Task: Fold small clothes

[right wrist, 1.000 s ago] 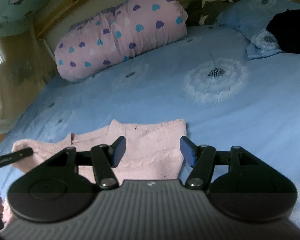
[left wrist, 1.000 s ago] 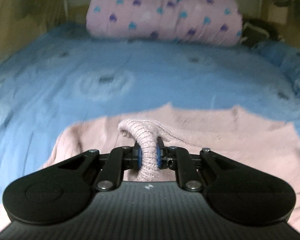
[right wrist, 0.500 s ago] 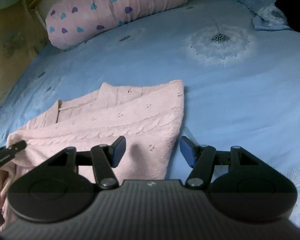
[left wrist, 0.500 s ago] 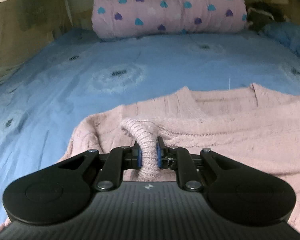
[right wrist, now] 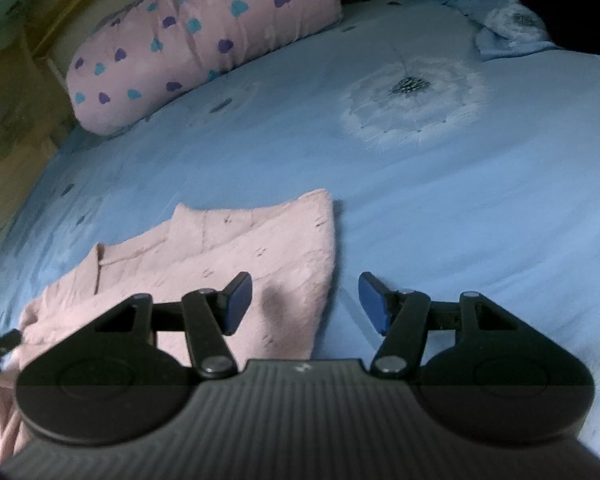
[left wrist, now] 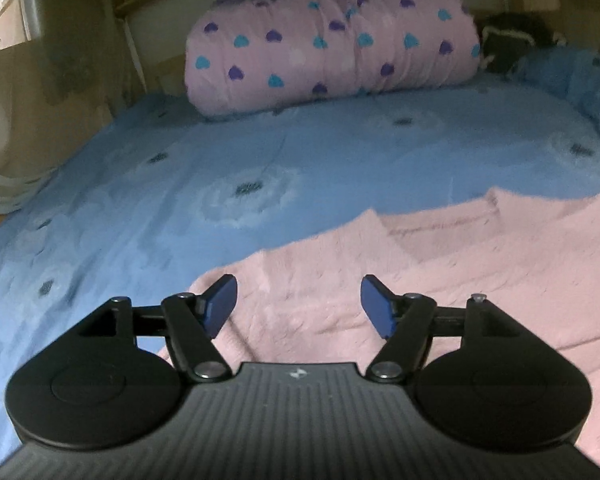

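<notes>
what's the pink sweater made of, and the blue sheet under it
Pink sweater: looks like a soft, fuzzy knit, maybe wool or acrylic; the surface is matte and nubby, with small eyelet marks and a thick, rounded edge.
Blue sheet: looks like thin, smooth woven fabric, possibly cotton; it lies flat with fine creases and carries a printed white dandelion pattern, with no sheen.
</notes>
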Motion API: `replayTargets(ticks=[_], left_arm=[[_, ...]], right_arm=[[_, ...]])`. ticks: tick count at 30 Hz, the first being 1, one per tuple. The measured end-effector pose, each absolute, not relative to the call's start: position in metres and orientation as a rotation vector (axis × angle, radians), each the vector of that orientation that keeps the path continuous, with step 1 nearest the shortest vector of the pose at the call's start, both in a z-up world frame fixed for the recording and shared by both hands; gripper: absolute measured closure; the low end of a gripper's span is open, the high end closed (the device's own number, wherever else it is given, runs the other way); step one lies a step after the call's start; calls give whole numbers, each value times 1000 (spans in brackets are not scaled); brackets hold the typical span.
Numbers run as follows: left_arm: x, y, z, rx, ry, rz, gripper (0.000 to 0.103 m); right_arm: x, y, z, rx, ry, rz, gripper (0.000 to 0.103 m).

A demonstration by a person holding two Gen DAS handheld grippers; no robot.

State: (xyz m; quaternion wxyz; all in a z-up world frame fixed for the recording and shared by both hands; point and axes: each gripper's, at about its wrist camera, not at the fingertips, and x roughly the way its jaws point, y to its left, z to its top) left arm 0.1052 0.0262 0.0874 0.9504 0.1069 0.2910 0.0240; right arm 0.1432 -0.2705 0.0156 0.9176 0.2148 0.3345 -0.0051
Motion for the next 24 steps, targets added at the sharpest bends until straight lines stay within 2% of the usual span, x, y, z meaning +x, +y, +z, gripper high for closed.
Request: replayTargets(ticks=[3,5,6,7,10,13,19,24], left_arm=[[106,21,88,177,595,-22,39],[112,17,78,165,626,-51,42],[116,16,72,163,641,-52,42],[120,17,63,159,659,-48,42],[134,25,38,129,730,-12,42],[135,35,23,103,729,-6,40],[131,37,21,95,705,-11,40],[127,40,29,34,701,-41,32]], right_arm=[[148,-269,13,420,682,10,42],[150,-266,11,391,670,13,60],[152,-264,11,378,673,15,65],[154,-263,9,366,677,32,77],[156,-259,11,309,663,35,85],[159,-264,8,255,664,-69,87],[153,-279,12,362,660,-69,84],[125,-269,28,363,645,22,82]])
